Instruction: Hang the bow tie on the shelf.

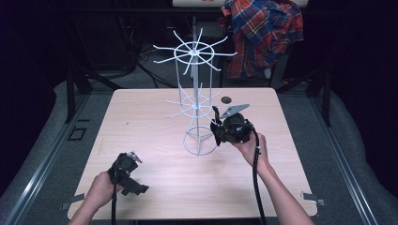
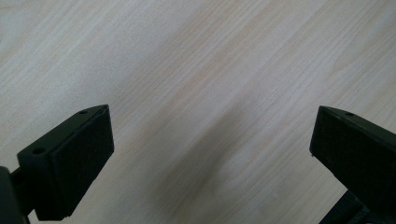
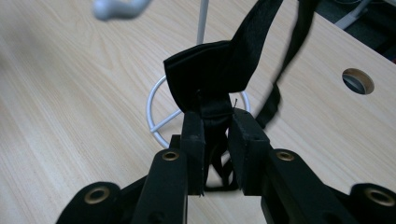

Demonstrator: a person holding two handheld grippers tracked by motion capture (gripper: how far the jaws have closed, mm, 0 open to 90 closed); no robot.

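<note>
A black bow tie [image 3: 210, 79] with a thin black strap [image 3: 289, 56] sits pinched between the pads of my right gripper [image 3: 217, 121], which is shut on its knot. In the high view my right gripper [image 1: 218, 127] holds the bow tie [image 1: 216, 115] beside the lower tier of a white wire rack [image 1: 195, 108], just above the rack's base ring [image 3: 159, 112]. My left gripper [image 1: 138, 173] rests low at the table's front left. Its jaws stand wide open over bare wood, with nothing between them [image 2: 212, 114].
The light wooden table [image 1: 141, 117] has a round cable hole [image 1: 226, 99] behind the rack. A plaid shirt [image 1: 263, 33] hangs on a stand beyond the far edge. The rack's thin arms spread out at two heights around its pole [image 3: 202, 21].
</note>
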